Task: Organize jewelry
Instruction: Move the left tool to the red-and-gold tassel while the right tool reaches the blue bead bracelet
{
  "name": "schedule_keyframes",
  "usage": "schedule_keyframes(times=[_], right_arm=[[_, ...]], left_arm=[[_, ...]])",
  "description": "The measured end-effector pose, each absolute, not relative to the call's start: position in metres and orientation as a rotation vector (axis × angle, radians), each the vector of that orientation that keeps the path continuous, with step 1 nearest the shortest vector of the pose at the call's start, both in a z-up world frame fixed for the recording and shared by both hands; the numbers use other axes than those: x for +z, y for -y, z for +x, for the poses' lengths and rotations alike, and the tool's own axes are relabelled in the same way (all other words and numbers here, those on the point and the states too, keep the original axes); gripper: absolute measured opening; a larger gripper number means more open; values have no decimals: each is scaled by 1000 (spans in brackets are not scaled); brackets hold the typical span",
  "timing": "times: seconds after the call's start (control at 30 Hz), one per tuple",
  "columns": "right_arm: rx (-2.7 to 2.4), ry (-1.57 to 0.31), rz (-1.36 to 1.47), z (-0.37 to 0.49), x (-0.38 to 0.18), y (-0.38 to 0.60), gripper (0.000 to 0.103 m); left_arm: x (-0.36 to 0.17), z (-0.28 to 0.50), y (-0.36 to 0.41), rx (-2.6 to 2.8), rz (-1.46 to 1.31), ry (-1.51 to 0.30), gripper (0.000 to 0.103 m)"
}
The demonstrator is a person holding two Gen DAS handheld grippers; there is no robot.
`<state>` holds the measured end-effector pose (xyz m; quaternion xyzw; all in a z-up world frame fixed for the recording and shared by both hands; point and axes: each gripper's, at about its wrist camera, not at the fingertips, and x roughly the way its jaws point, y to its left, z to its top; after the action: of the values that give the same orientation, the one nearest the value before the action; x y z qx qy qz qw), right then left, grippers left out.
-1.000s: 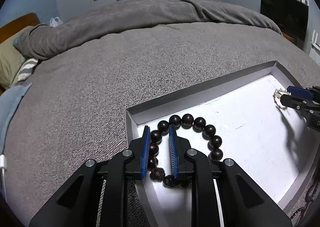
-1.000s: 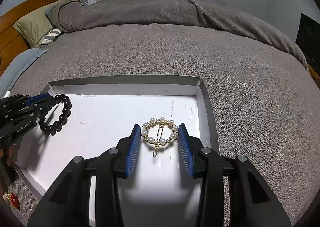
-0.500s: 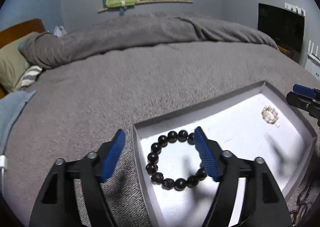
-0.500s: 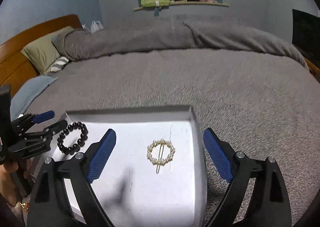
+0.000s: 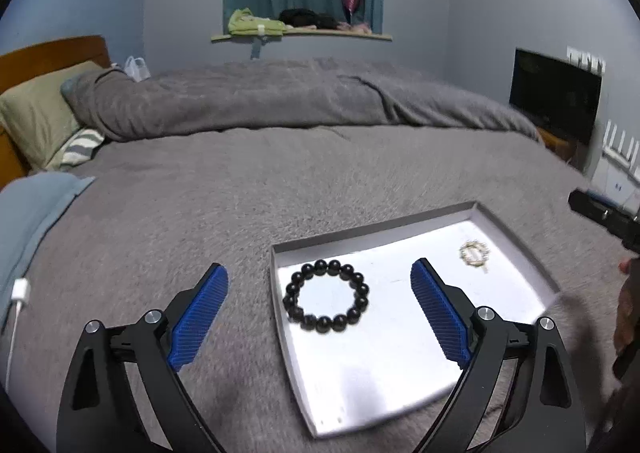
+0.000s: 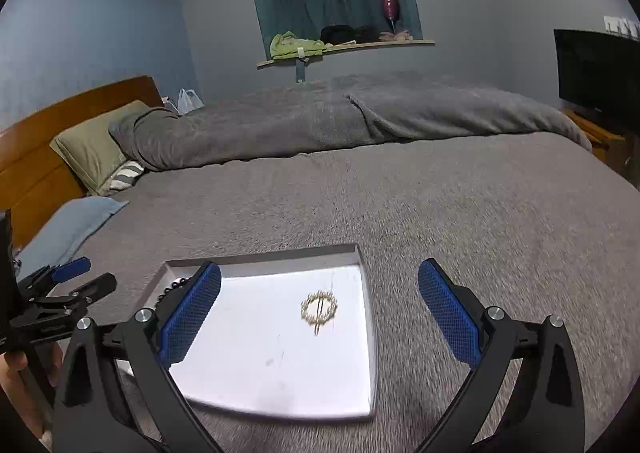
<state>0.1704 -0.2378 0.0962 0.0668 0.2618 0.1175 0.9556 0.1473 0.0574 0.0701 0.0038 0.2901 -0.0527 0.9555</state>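
Left wrist view: a white tray (image 5: 516, 237) rests on a grey bed (image 5: 280, 181); inside it lie a dark bead bracelet (image 5: 326, 296) and, farther right, a blurred pearl clip (image 5: 474, 253). The left gripper (image 5: 320, 293) hangs above, jaws spreading wide, holding nothing.

Right wrist view: a blue pad hides most of the bracelet (image 6: 173, 287). The clip (image 6: 319, 306) lies in the tray (image 6: 368, 333); the right gripper (image 6: 320, 305) is opening, empty.

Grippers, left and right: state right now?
Left gripper: jaws opening, empty; bead bracelet lies in tray.
Right gripper: jaws opening, empty; pearl clip in tray.
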Motion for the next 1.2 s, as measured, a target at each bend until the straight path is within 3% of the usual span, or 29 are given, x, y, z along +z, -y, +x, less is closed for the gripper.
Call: schedule_keyframes(times=[0.43, 1.2], right_arm=[[222, -509, 146, 99, 95, 255, 98], [178, -656, 99, 60, 21, 274, 98]], left_arm=[[62, 66, -59, -58, -45, -557, 95], [-14, 9, -51, -58, 77, -659, 96]])
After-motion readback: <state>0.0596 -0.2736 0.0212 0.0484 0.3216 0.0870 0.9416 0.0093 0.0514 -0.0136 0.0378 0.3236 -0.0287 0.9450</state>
